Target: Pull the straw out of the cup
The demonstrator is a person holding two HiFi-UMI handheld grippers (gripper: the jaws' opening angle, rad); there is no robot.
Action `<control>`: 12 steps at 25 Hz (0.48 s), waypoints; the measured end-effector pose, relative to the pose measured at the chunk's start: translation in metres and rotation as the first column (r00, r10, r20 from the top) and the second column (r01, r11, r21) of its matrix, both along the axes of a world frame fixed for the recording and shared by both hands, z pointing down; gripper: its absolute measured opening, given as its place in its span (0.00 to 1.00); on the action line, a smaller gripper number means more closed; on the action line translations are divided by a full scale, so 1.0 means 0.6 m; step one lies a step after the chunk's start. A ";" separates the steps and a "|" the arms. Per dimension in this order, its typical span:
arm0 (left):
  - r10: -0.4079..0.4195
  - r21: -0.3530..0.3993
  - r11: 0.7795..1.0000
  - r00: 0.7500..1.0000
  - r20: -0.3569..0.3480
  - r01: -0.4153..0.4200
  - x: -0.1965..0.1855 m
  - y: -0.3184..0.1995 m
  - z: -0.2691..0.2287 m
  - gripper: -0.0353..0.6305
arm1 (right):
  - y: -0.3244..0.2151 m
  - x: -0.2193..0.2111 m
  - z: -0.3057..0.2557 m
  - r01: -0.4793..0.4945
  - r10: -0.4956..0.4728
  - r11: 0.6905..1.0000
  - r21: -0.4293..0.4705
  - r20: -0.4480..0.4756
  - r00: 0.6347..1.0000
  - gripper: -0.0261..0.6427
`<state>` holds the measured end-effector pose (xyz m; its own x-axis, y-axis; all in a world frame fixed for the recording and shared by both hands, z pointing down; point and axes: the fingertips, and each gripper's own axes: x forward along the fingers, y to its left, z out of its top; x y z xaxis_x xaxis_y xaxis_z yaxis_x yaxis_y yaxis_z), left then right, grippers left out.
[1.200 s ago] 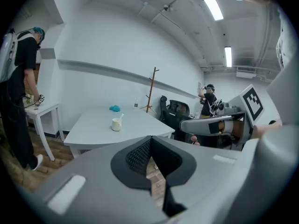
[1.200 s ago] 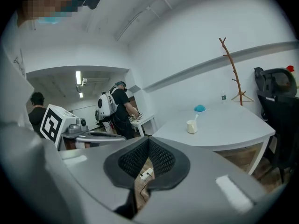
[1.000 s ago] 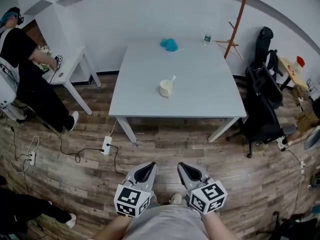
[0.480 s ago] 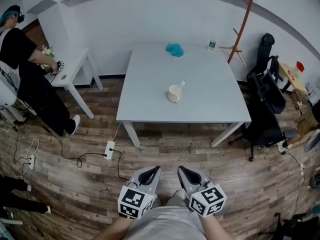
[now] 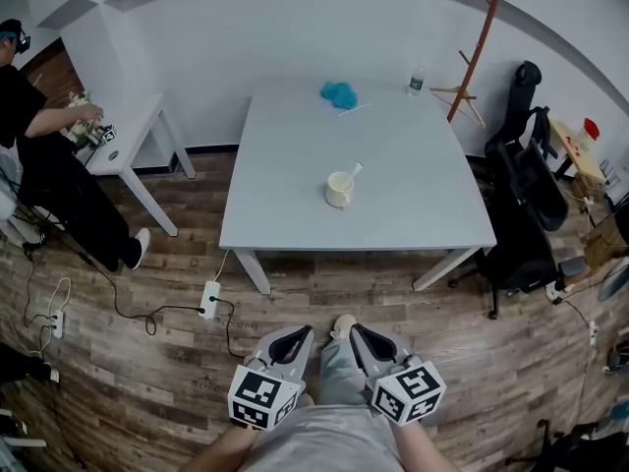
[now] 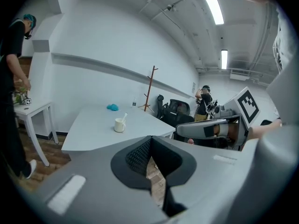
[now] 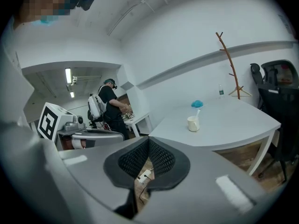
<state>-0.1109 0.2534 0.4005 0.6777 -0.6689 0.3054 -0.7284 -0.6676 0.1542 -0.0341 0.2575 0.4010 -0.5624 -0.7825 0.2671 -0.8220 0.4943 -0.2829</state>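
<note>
A cream cup (image 5: 338,191) stands near the middle of the grey table (image 5: 413,205), with a pale straw (image 5: 353,171) leaning out of it to the right. Both grippers are held low over the wooden floor, well short of the table's front edge. My left gripper (image 5: 302,331) and right gripper (image 5: 357,329) point at the table side by side, each shut with nothing between its jaws. The left gripper view shows the cup (image 6: 120,125) far off beyond the closed jaw tips (image 6: 151,138). The right gripper view shows the cup (image 7: 192,123) and straw (image 7: 198,114) likewise far ahead.
A blue object (image 5: 340,93) and a water bottle (image 5: 416,84) sit at the table's far edge. A coat stand (image 5: 480,42) and office chairs (image 5: 526,214) are on the right. A person (image 5: 44,165) works at a small side table (image 5: 123,146) on the left. A power strip (image 5: 209,300) and cables lie on the floor.
Both grippers and the view have advanced a little toward the table; the cup sits slightly nearer in view. A shoe now shows between the grippers. The jaws stayed shut.
</note>
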 end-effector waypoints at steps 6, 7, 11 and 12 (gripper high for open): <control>-0.019 -0.001 1.000 1.000 0.004 0.019 0.021 -0.121 0.005 0.08 | -0.124 0.019 0.004 0.025 -0.025 1.000 0.006 0.007 1.000 0.05; -0.017 -0.001 1.000 1.000 0.006 0.017 0.028 -0.143 0.004 0.08 | -0.148 0.025 0.002 0.027 -0.027 1.000 0.007 0.008 1.000 0.05; -0.028 -0.001 1.000 1.000 -0.002 0.028 0.053 -0.237 -0.007 0.08 | -0.243 0.049 -0.014 0.043 -0.043 0.999 0.018 0.005 0.999 0.05; -0.032 0.001 0.999 0.999 -0.008 0.032 0.060 -0.261 -0.012 0.08 | -0.267 0.056 -0.020 0.046 -0.046 0.999 0.019 0.002 0.999 0.05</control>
